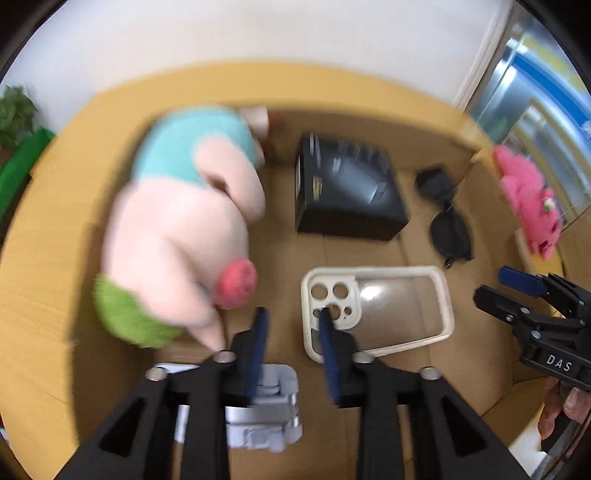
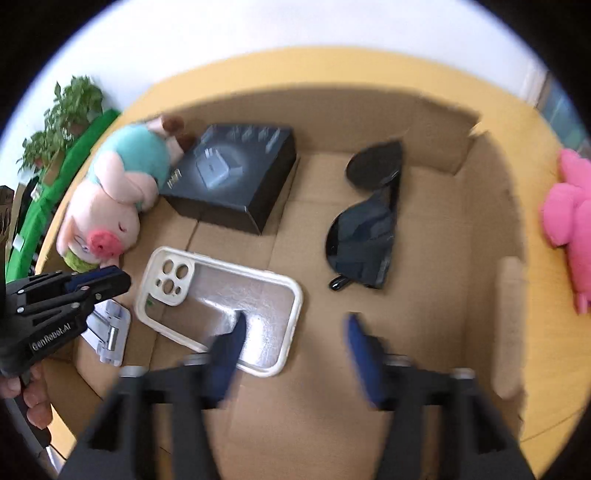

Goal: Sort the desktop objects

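Risk: both tongs, left (image 1: 291,325) and right (image 2: 295,332), part-open and empty over box (image 2: 436,122), may snag phone case (image 2: 221,306) if lowered carelessly.

It looked like an office or home desk corner: a yellow wooden tabletop (image 2: 546,332) bore an open cardboard box (image 2: 424,369); a plain white wall (image 1: 258,33) stood behind; potted plants (image 2: 62,110) sat left; a glazed window (image 1: 535,92) right.
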The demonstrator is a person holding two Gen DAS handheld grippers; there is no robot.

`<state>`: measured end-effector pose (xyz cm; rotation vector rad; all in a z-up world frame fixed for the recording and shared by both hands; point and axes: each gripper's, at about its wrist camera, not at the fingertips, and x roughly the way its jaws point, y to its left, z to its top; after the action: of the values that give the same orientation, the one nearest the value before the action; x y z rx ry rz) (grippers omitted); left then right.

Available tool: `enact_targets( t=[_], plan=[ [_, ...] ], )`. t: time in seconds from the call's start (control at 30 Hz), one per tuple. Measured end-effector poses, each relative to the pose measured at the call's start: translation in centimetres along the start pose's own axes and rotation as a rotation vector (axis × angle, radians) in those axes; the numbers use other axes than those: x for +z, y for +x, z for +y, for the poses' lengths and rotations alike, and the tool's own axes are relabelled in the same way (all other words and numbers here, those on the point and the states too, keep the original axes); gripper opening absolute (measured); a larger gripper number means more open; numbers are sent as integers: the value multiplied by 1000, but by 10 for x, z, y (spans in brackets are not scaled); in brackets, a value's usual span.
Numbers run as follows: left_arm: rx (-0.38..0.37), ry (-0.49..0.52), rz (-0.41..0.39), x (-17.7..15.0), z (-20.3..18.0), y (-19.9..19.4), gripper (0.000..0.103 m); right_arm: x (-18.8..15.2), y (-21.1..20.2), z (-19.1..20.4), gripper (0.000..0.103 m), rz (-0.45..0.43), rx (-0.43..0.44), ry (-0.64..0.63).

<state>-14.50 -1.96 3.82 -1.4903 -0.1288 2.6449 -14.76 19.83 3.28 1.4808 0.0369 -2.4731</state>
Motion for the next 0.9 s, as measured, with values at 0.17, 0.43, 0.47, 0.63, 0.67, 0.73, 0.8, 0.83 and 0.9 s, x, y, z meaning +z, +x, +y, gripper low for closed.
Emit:
enact_targets(
  t=[0.17,0.43,0.47,0.63,0.67,0.73,0.8,0.83,0.9],
  plan=[
    [53,22,-415,-58,-3,-90,85,-67,-75,14,83,-325,-72,-40],
    [179,104,-575,-133,-16,-81,91,-131,-67,25,83,-472,-142,26],
    [185,107,-572,-135,-18,-74,91,-132,-64,24,83,-478,-140,33],
    [143,43,-544,-145,-18,-44,91,-139,-56,28,86,-513,-182,40],
    [137,50,-573,-148,-19,-45,93,-140,-55,28,87,-518,-191,38],
    [147,57,-566,-149,-21,-44,94,-144,-55,30,88,-539,-202,41],
    [150,59,-563,-150,-22,-43,96,-150,-55,30,88,-591,-209,32],
    [147,58,-562,-150,-22,-43,96,-153,-55,31,88,-614,-210,29],
    [148,60,-561,-149,-22,-42,97,-156,-54,31,89,-615,-211,31]
  ],
)
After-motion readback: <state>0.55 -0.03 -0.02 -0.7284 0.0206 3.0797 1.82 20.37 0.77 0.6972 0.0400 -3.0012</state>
